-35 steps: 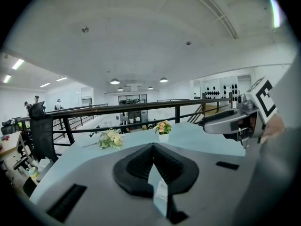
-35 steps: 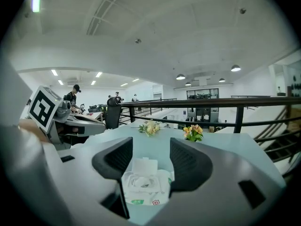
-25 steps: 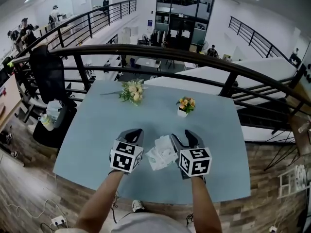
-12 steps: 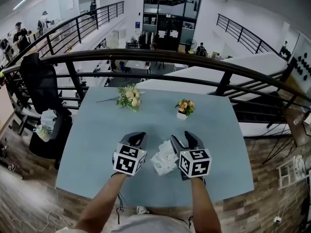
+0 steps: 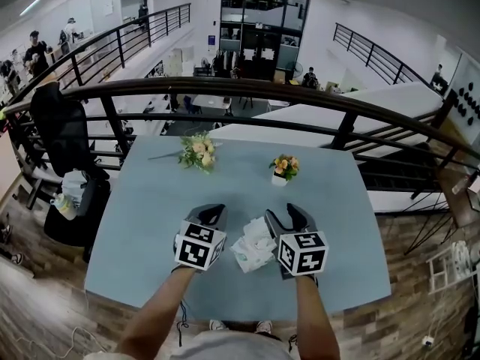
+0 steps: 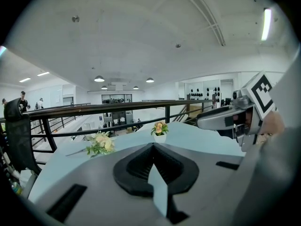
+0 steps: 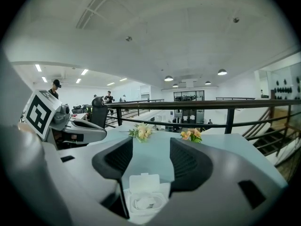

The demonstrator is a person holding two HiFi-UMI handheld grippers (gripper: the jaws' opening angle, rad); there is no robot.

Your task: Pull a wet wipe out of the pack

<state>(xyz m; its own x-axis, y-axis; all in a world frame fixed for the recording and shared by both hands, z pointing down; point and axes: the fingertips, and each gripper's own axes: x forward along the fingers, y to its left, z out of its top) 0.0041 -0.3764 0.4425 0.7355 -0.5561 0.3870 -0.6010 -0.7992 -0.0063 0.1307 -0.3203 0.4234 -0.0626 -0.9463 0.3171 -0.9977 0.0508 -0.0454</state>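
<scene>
Black-padded left gripper point(image 6: 153, 147): jaws pressed together, nothing between them. Right gripper point(image 7: 150, 157): jaws apart, not clamped on anything. One wet wipe pack point(image 7: 145, 199) lies just under that gap, lid flipped open, white wipe showing in the opening. It rests on the pale blue table point(image 5: 150, 223) between both grippers, placed much as half a second before. Farther off: one loose bouquet point(image 5: 198, 150), one small flower pot point(image 5: 284, 166).
</scene>
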